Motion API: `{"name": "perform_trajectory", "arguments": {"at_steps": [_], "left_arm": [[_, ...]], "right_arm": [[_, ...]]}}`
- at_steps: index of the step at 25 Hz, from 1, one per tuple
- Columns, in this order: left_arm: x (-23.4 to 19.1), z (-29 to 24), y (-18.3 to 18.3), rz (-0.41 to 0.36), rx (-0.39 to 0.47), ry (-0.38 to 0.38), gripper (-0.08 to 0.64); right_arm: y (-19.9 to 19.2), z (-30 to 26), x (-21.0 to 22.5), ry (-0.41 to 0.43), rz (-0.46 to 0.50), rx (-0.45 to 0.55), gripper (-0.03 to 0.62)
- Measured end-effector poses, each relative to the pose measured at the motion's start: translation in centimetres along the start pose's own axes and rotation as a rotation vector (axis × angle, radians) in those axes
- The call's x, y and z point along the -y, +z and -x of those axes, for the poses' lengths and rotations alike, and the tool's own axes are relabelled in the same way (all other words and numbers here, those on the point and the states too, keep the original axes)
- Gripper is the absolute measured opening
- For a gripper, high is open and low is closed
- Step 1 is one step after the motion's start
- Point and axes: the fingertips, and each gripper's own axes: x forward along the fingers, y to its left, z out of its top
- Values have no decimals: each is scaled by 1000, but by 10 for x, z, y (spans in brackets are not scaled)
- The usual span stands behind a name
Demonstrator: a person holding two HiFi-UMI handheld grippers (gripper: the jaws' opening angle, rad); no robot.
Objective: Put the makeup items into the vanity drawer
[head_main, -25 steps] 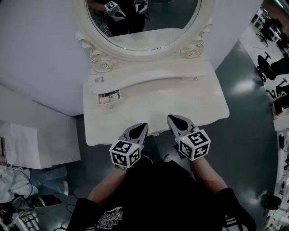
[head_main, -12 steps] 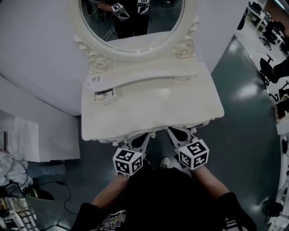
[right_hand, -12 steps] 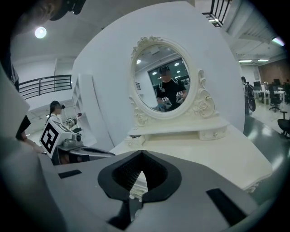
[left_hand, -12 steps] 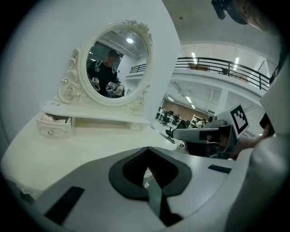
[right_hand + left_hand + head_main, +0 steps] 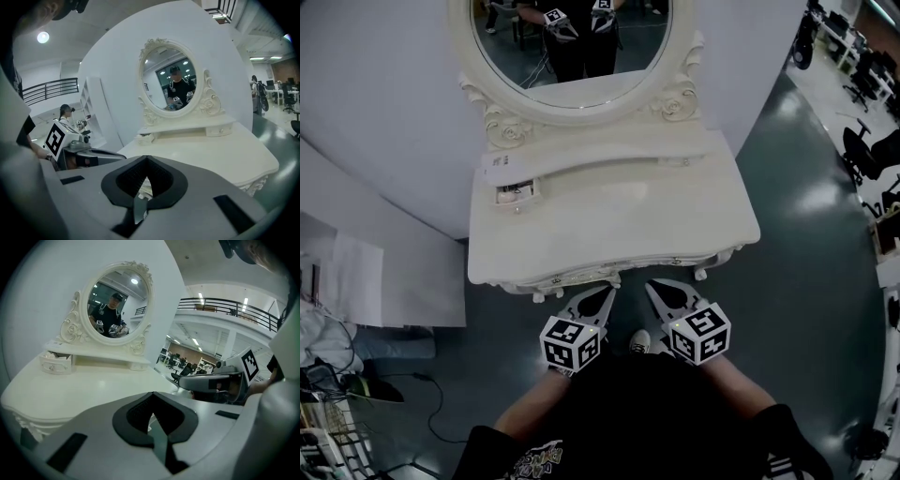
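The small vanity drawer (image 5: 517, 194) is seen pulled partly out at the left end of the raised shelf (image 5: 619, 161) beneath the oval mirror (image 5: 572, 47). Something pale is lodged in it, but what it is cannot be made out; no makeup item can be identified with certainty in any view. The shelf and mirror are carried at the back of the white desk (image 5: 609, 230), which is set against a white wall.

The left tongs (image 5: 605, 292) and the right tongs (image 5: 654, 286) are held side by side just off the front edge of the desk, close to the person's body and well apart from the drawer. In each gripper view the jaws are seen pressed together at the tips, with nothing pinched between them. Both pairs of tongs are reflected in the mirror.
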Motion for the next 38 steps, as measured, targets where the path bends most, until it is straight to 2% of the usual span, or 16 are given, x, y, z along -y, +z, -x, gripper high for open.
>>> {"name": "perform_trajectory", "arguments": {"at_steps": [12,38], "left_arm": [[19,-6,3,-32,3,-23,0],[16,-1,1,-15,9,-2,0]], "right_arm": [[-1,15,3,-4,3,16,29],[-6,10,-4,31,13,-8,29]]}}
